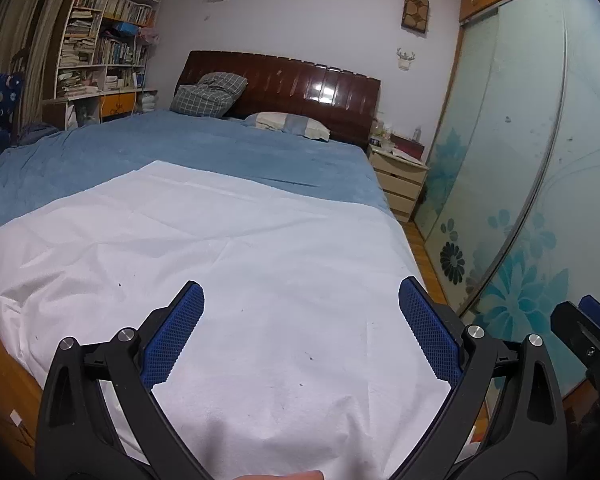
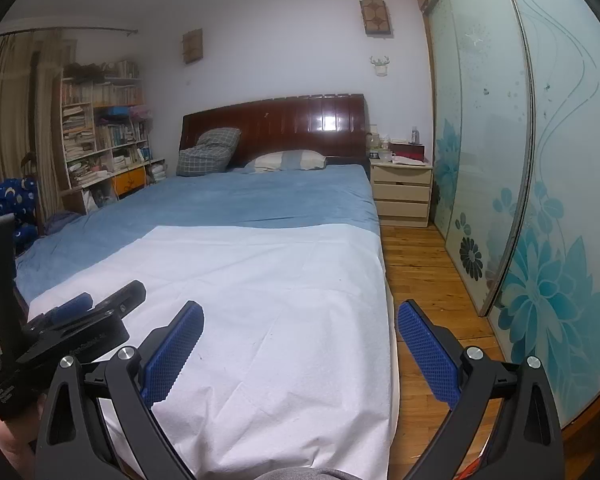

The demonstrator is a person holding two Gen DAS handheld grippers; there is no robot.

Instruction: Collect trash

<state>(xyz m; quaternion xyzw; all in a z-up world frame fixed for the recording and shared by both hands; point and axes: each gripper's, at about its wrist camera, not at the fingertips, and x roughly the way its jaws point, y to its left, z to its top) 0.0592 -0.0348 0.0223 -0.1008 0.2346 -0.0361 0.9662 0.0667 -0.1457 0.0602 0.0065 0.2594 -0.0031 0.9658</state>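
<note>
Two wrist views over a bed. The left gripper point(image 1: 302, 312), black-framed with blue ribbed pads, hangs above the near end of a white creased cloth sheet point(image 1: 220, 248) spread over the foot of the blue-covered bed point(image 1: 180, 148); its jaws stand wide apart and hold nothing. The right gripper point(image 2: 300, 330), of the same build, hangs over the sheet's right border, jaws likewise wide and empty, its right pad above the wooden plank floor point(image 2: 432, 288).

No piece of trash can be made out: the sheet bears only a few tiny dark specks point(image 1: 311, 357), too small to identify, and no bin or bag shows. The scene fits both a sheet not yet searched and one already cleared. The specks lie just ahead of the left jaws, nearer that gripper; no long axis can be judged.
</note>
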